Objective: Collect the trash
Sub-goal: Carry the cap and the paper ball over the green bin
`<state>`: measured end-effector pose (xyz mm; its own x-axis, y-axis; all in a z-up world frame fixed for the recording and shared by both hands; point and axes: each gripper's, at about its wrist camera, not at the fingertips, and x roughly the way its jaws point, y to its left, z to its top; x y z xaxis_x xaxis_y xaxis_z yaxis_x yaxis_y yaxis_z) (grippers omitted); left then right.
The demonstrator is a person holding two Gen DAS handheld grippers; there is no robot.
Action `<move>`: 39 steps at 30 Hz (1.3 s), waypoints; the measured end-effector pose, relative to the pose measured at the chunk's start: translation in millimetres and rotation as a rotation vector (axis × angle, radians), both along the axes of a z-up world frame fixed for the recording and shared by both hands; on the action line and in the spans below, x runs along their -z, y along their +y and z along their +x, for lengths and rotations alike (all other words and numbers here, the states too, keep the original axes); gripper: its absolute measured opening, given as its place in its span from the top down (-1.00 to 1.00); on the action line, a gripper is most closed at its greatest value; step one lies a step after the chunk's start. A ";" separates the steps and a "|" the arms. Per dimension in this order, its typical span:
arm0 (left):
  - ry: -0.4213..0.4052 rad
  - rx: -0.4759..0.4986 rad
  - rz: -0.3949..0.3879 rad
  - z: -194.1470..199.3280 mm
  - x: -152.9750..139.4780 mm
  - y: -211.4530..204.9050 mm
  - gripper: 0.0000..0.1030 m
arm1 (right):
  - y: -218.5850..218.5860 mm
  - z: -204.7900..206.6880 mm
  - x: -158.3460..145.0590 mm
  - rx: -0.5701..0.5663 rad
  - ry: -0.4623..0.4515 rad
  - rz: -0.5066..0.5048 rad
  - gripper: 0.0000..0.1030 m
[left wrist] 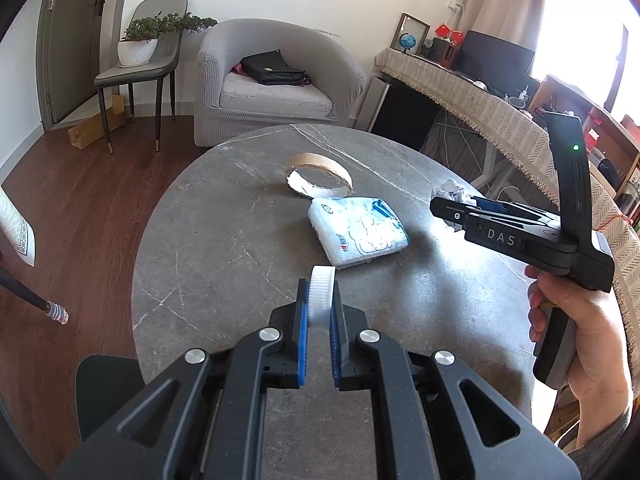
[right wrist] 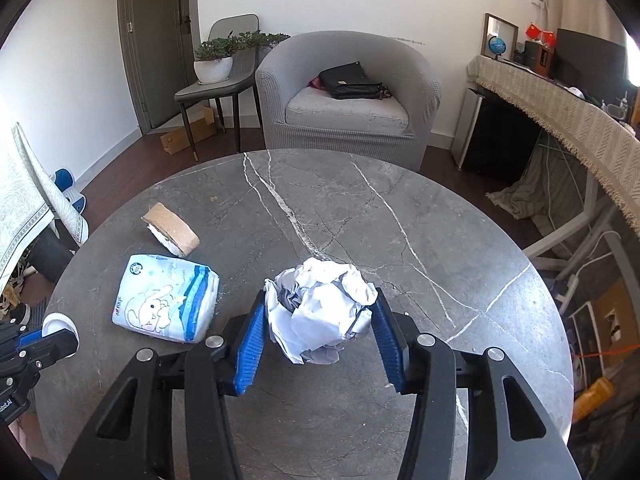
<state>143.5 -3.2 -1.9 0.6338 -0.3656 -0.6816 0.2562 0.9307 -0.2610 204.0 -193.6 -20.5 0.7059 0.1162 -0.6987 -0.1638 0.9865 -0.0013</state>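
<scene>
While the left tool (left wrist: 319,312) pinches a white bottle cap (left wrist: 321,292) above the bench (right wrist: 340,208), the right tool (right wrist: 320,332) brackets a crumpled paper ball (right wrist: 320,312), seemingly gripped. Beyond lie tissue pack (right wrist: 168,300) and cardboard ring (right wrist: 172,230). Pickup step; next, carrying both to a bin, unseen.

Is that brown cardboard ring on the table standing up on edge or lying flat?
Lying flat. The cardboard ring rests on the table with its round opening facing up, and the grey top shows through its middle.
</scene>
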 end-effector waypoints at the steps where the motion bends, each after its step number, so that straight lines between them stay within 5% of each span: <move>1: 0.000 -0.007 -0.004 -1.0 -0.9 4.4 0.80 | 3.1 -1.3 -3.3 -0.004 -0.011 0.005 0.02; 20: -0.013 -0.121 0.042 -13.8 -7.0 84.9 0.80 | 117.9 -21.0 -20.6 -0.230 -0.057 0.015 0.02; 28: 0.021 -0.169 0.058 -22.0 5.3 121.4 0.80 | 156.5 -32.8 -23.3 -0.335 -0.034 0.094 0.02; 39: 0.092 -0.214 0.070 -29.8 32.7 165.6 0.80 | 228.8 -54.4 -22.3 -0.453 -0.029 0.052 0.02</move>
<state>113.6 162.4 -34.6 0.6260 -0.1792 -0.7590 0.0294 0.9780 -0.2066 149.6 35.3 1.8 0.5949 0.4525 -0.6643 -0.5796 0.8141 0.0355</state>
